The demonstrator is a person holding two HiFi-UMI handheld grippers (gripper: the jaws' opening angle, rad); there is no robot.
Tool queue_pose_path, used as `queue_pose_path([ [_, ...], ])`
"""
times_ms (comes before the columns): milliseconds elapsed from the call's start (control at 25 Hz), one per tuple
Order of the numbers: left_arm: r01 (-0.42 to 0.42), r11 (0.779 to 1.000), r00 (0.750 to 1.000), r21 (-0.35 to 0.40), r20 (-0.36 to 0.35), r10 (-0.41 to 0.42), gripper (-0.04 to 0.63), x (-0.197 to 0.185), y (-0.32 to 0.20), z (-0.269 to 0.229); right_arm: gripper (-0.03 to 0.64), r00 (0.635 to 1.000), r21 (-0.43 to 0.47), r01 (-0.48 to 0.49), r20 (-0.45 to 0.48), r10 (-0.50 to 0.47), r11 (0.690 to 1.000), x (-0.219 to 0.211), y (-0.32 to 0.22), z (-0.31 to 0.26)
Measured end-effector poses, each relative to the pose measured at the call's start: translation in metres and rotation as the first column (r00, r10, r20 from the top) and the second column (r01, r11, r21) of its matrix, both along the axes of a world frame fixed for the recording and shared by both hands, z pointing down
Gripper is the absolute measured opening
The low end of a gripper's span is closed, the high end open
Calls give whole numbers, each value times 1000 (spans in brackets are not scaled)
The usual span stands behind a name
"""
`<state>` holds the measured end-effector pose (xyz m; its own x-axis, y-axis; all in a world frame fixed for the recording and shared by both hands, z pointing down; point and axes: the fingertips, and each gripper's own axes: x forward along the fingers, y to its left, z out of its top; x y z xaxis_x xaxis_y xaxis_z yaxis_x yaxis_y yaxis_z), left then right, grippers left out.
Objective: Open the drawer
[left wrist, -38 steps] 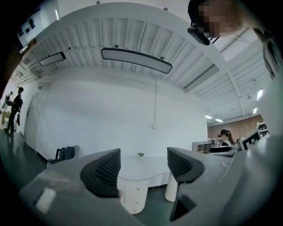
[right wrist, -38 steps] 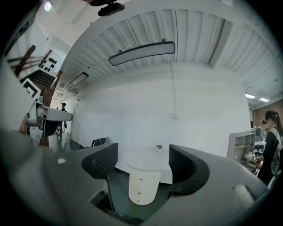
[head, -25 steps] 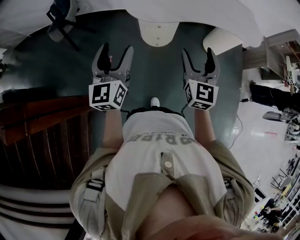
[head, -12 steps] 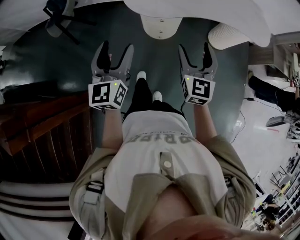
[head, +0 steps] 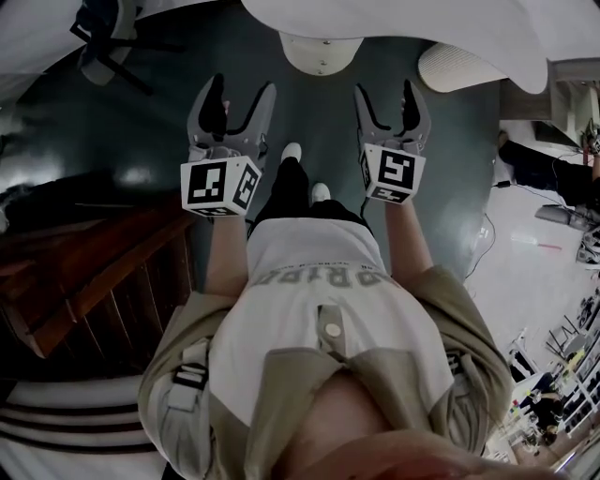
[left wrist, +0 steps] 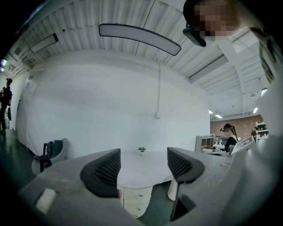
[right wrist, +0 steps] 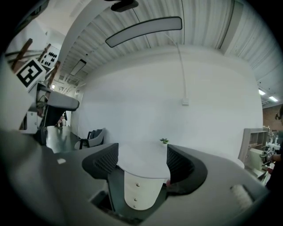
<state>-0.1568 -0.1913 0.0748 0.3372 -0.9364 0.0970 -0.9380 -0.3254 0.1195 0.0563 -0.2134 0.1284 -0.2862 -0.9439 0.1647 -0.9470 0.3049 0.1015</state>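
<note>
We hold the left hand-held gripper [head: 241, 91] and right hand-held gripper [head: 385, 91], jaws spread wide and empty, short of the drawer unit [head: 320, 52] under the white table [head: 403, 28]; dark wooden furniture [head: 94, 267] stands left

Left hand-held gripper [head: 232, 101] and right hand-held gripper [head: 385, 103] held forward side by side, jaws apart, nothing between them

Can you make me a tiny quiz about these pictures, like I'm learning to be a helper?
1. True or false: the left gripper is open and empty.
2. How many knobs show on the drawers? A one, B three, C five.
3. Fill in: the plant stands on the ___.
Key: 1 true; 2 B; 3 table.
</note>
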Motion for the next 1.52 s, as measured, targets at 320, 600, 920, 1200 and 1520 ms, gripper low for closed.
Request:
queue_pose_path([
  [320,-13,1000,1000,-10,-3,13,333,-13,-38,71,347,1000,12,-12,-7,12,1000,-16,-40,72],
  [600,-7,1000,1000,-6,8,7,333,-22,-66,156,347,999,-17,-29,-20,29,999,-22,-73,184],
  [920,-10,1000,999,14,39,10,356,-24,-96,256,347,999,-16,-41,-35,41,999,-29,-101,303],
  [1200,-5,1000,999,-5,33,5,357,-17,-106,325,347,998,-16,-47,-30,47,999,-19,-115,376],
  [1520,1,1000,1000,-1,1,-1,357,-19,-115,376,347,998,-24,-50,-49,49,998,-26,-144,441],
])
